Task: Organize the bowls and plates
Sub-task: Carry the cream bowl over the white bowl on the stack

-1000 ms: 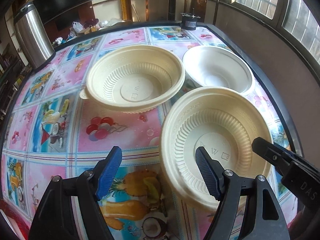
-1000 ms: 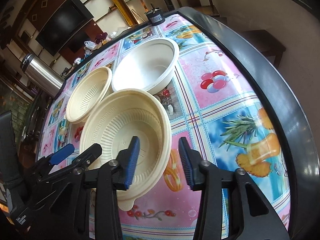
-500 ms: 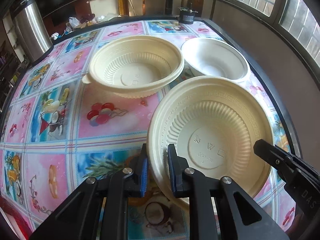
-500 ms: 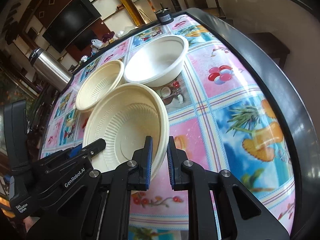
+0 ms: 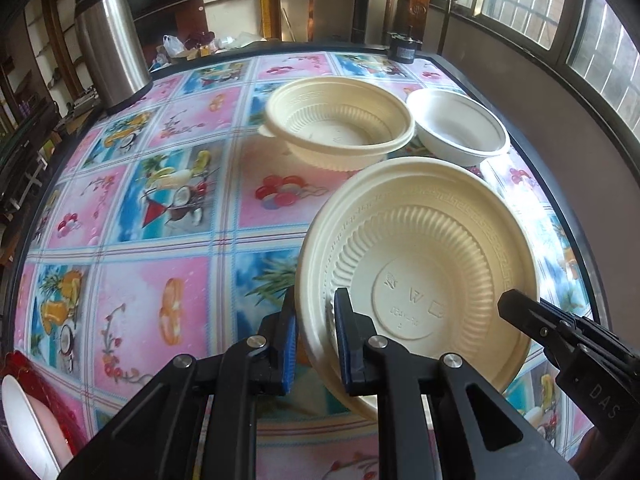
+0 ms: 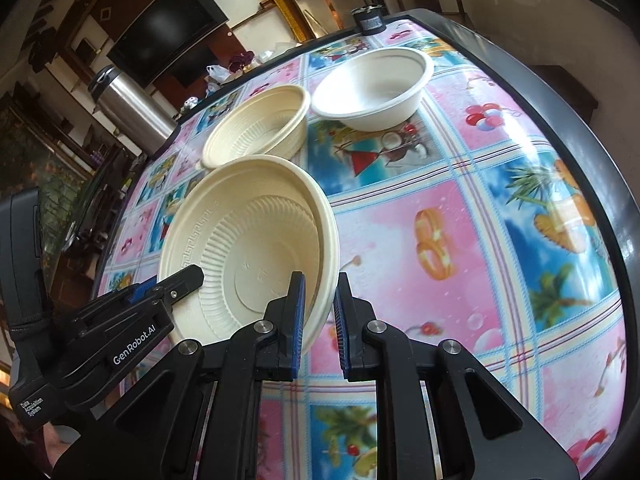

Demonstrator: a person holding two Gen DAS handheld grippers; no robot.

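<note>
Because each clamps an opposite rim, the left gripper (image 5: 315,342) and right gripper (image 6: 319,326) carry the ribbed cream bowl (image 5: 420,280) tilted between them, short of the matching bowl (image 5: 340,124) ahead, probably for nesting.

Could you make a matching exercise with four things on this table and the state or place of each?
Things:
1. near cream bowl
2. far cream bowl
3. white bowl
4. steel flask

States:
a. standing upright at the table's far left edge
b. resting on the table, beside the white bowl
c. rim pinched by both tongs
d. plain and smooth, without ribs

Pairs: 1-c, 2-b, 3-d, 4-a
</note>
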